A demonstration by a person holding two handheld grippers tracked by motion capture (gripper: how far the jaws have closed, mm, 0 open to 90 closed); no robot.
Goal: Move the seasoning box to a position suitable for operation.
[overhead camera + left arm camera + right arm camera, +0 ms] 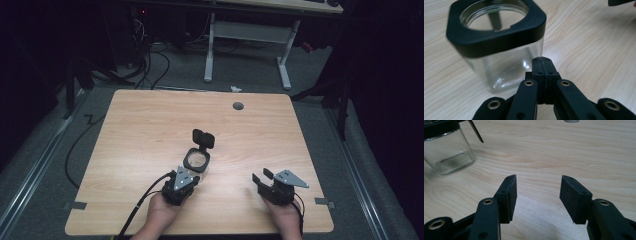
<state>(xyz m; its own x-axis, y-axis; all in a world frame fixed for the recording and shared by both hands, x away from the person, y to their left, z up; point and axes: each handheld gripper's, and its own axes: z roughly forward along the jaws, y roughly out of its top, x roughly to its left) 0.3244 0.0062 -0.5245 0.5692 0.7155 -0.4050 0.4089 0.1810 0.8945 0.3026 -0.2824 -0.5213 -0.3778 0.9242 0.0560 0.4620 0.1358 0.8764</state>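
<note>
A wooden table (150, 125) carries one thing to handle: a clear glass jar (196, 162) with a black collar around its mouth and a black lid (203, 138) hinged open on its far side. The jar stands upright a little left of the table's middle, toward the near edge.

At the left, a person's left hand (162, 212) holds the left gripper (187, 172) just at the near side of the jar. In the left gripper view (543, 65) its jaws are pressed flat together with nothing between them. Their tip lies close against the jar (499, 50) low on its near glass wall; whether it touches the glass cannot be told. The jar's black collar (496, 37) is rounded-square, and the jar looks empty.

At the right, well apart from the jar, the right hand (285, 217) holds the right gripper (262, 176) above bare wood near the table's near edge. In the right gripper view (537, 190) its jaws are spread wide and hold nothing. The jar (447, 152) shows there at the upper left.

A small grey round cap (238, 106) sits in the tabletop near the far edge. A black cable (145, 200) trails from the left gripper off the near edge.
</note>
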